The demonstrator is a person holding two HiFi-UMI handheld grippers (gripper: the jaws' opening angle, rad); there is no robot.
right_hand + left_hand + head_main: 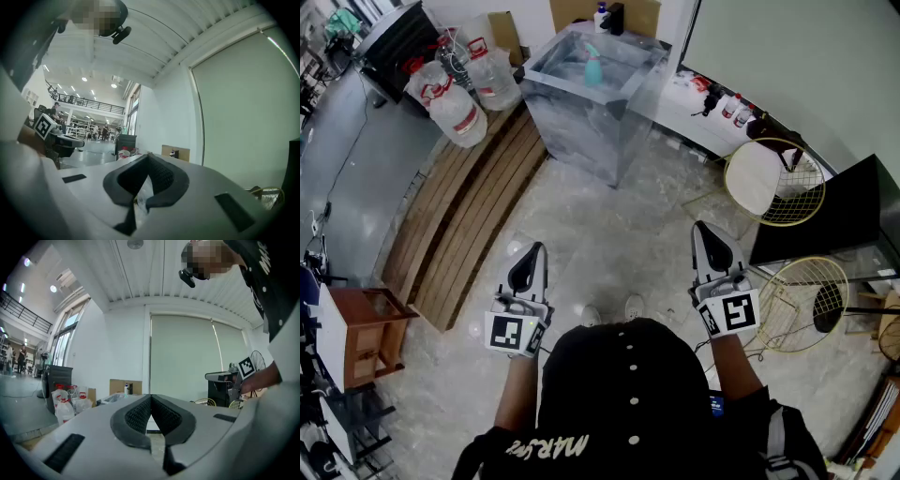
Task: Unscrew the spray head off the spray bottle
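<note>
A teal spray bottle (592,67) stands on a clear acrylic table (581,131) at the far middle of the head view, well ahead of both grippers. The person stands on the stone floor and holds both grippers at waist height, pointing forward. My left gripper (535,249) is shut with nothing between its pads; in the left gripper view its jaws (151,397) meet in a closed seam. My right gripper (702,229) is likewise shut and holds nothing, its black pads touching in the right gripper view (148,158).
Large water jugs (450,103) sit at the far left beside a slatted wooden platform (469,216). Two wire chairs (773,183) (811,300) and a black cabinet (853,211) stand at the right. A wooden stool (361,323) is at the near left.
</note>
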